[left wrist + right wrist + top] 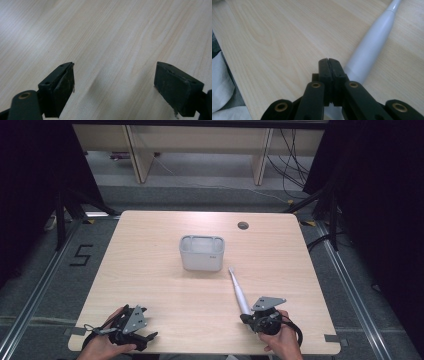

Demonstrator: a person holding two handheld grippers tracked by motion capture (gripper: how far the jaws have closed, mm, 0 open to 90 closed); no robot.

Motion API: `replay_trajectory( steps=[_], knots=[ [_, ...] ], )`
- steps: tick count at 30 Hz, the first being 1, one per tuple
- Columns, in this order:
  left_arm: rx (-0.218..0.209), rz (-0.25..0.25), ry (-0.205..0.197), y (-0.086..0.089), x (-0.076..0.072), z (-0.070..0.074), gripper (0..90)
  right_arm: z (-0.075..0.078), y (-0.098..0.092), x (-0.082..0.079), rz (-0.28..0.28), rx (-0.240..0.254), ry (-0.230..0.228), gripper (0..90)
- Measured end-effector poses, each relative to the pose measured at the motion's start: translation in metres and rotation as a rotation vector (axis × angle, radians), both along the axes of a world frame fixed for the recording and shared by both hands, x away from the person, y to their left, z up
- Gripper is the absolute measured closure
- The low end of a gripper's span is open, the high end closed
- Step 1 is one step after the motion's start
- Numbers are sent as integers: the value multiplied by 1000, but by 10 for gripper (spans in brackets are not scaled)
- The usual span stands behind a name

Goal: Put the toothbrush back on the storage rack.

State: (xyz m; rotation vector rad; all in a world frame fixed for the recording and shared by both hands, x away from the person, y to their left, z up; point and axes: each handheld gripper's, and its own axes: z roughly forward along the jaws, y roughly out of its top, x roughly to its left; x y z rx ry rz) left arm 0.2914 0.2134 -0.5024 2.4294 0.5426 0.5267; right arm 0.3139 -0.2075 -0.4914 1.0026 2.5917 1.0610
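Right gripper [329, 60] jaws fully closed on nothing, just beside the white electric toothbrush [239, 291], which lies flat on the table [150, 285] near the grey container [201, 252]. Left gripper [113, 82] jaws wide apart, empty, at the near left edge.

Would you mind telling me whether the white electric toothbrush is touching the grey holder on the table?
Apart. The high view shows bare wood between the toothbrush tip and the holder.
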Motion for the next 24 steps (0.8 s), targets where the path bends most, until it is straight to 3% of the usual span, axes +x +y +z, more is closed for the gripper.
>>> replay_trajectory(
  steps=[5,7,9,11,13,16,18,22,24],
  knots=[
    [1,1,-1,0,0,0,163,0,-5,-1,-18,-1,8,898],
    [3,1,0,0,0,0,163,1,-7,-3,-31,-11,35,898],
    [-22,17,-6,-1,0,-2,163,-1,-7,-2,-15,4,9,898],
    [2,0,0,0,0,0,163,-2,-9,-1,0,10,6,898],
    [2,2,0,0,0,0,163,-1,-11,-4,-31,0,27,897],
    [2,0,0,0,0,0,163,0,-14,-4,-25,-17,21,895],
    [3,1,0,0,0,0,163,1,-16,-5,-41,-15,43,895],
    [3,0,1,0,0,0,163,0,-19,-4,-47,-3,27,895],
    [1,1,1,0,0,0,163,2,-21,-5,-60,-18,48,895]
  ],
)
